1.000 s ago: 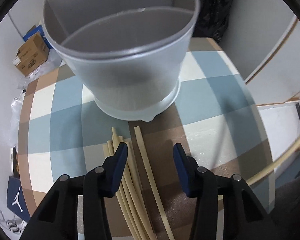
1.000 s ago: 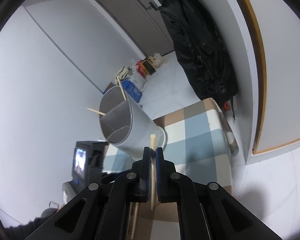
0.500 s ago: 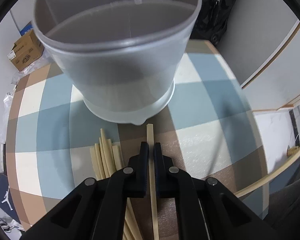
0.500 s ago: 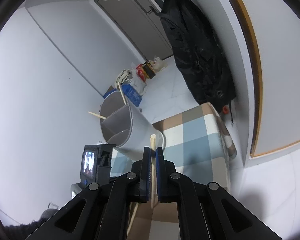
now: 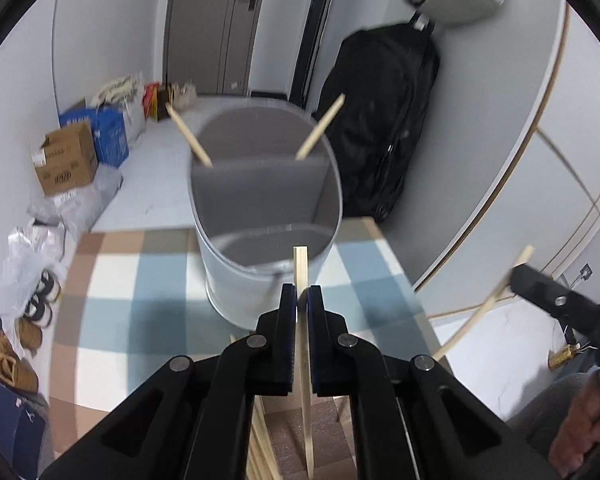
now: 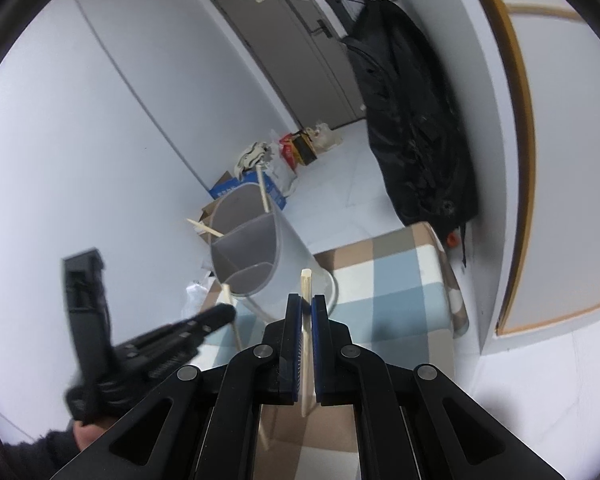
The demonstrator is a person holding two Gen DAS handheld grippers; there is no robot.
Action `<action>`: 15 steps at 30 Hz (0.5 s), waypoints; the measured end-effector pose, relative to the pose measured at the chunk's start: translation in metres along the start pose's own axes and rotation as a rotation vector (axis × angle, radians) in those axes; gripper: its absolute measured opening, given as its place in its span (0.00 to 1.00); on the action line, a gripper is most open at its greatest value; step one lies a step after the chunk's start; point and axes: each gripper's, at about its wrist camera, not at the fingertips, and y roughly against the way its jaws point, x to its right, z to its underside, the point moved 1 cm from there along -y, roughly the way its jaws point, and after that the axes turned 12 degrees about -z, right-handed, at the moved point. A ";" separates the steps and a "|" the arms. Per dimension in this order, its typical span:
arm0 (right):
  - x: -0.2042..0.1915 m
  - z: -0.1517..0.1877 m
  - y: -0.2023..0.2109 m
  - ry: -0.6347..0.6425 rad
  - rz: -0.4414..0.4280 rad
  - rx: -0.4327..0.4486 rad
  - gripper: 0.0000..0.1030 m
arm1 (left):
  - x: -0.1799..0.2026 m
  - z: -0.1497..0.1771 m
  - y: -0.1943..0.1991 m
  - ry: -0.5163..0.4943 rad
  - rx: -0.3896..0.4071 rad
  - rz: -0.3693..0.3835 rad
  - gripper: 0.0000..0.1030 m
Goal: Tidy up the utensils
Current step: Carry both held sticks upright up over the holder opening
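Looking along the left gripper point(image 5: 302, 300), its two black jaws with blue pads are clamped on one pale wooden chopstick point(image 5: 301, 268), whose square tip stands up past the jaws in front of the grey utensil holder point(image 5: 260, 264). Only this view shows the loose chopsticks point(image 5: 260, 444) lying on the checked tablecloth point(image 5: 112, 280) at the near edge, mostly hidden under the gripper body. It also shows the right gripper from the side at the far right, a blurred black bar with a long chopstick sticking out of it, and a hand point(image 5: 584, 432) cut off by the lower right corner.

The right wrist view shows the right gripper point(image 6: 306, 304) with its jaws pressed together on a second chopstick point(image 6: 305, 280), tip up, held above the near end of the table. Here the left gripper appears at the lower left, blurred, and the holder point(image 6: 268, 264) stands beyond it on the far left part of the cloth.

The holder is a round, pale grey tub with an inner wall that divides it into compartments. Two chopsticks point(image 5: 320, 128) lean out of the far compartment, one to each side; the near compartment looks empty as far as it can be seen. A black bag point(image 6: 416, 120) hangs by the wall on the right.
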 end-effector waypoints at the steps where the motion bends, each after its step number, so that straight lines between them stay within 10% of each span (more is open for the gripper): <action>1: -0.002 0.000 0.000 0.010 -0.002 0.002 0.04 | -0.002 -0.002 0.007 0.000 0.016 0.009 0.01; 15: -0.042 -0.014 -0.008 0.122 -0.001 0.013 0.04 | 0.005 -0.024 0.027 -0.033 0.147 0.068 0.01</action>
